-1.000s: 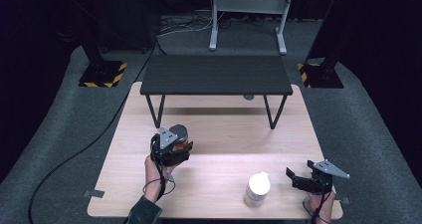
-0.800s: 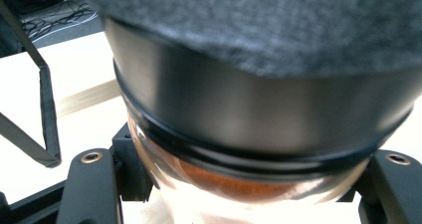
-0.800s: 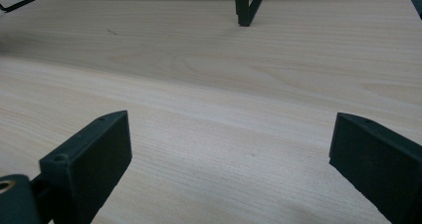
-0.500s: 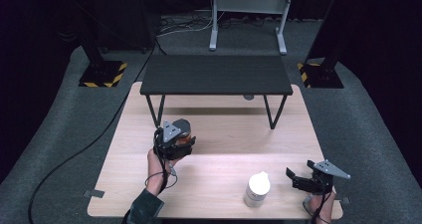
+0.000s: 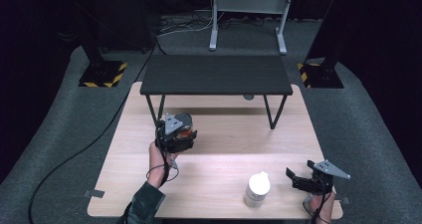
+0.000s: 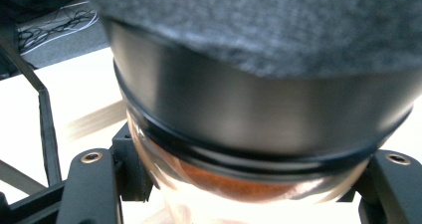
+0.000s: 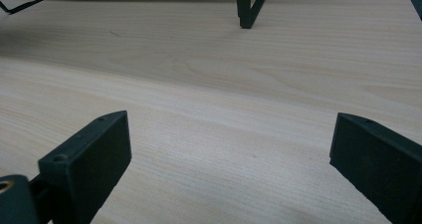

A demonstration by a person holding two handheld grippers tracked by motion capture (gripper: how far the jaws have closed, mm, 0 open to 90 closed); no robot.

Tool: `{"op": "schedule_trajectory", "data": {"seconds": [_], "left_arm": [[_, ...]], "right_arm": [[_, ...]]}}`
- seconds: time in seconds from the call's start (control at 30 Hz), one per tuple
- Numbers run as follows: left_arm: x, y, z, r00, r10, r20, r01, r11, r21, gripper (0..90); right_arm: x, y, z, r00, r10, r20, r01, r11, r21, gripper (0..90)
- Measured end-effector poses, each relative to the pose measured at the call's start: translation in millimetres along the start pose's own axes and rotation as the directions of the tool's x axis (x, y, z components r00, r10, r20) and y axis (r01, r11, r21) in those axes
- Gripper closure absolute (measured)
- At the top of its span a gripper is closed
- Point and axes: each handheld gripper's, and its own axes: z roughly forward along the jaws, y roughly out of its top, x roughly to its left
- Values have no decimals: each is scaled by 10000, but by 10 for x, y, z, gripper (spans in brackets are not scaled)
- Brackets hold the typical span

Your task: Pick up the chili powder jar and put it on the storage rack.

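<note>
Pale wood tabletop (image 5: 224, 154): left hand-held gripper (image 5: 175, 134) clamped on jar (image 6: 259, 114) for carrying; right hand-held gripper (image 7: 229, 159) spread apart, idle beside white bottle (image 5: 258, 188).

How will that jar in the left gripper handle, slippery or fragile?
The jar looks like clear glass under a dark lid, so probably rigid, smooth and breakable if dropped. The left gripper clamps it below the lid, so the lid's rim may help stop slipping. Reddish-brown contents suggest some weight.

The left gripper (image 5: 175, 133), raised on an outstretched forearm, was clamped on what it held, while the right gripper (image 5: 298, 178) rested low with jaws spread wide.
</note>
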Motion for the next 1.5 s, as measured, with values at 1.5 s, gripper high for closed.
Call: {"op": "schedule_trajectory", "data": {"seconds": [1.5], "left_arm": [[89, 635, 222, 9986, 523, 64, -521, 9983, -245, 318]], "right_arm": [[4, 0, 1, 10000, 48, 46, -48, 10000, 2, 18]]}}
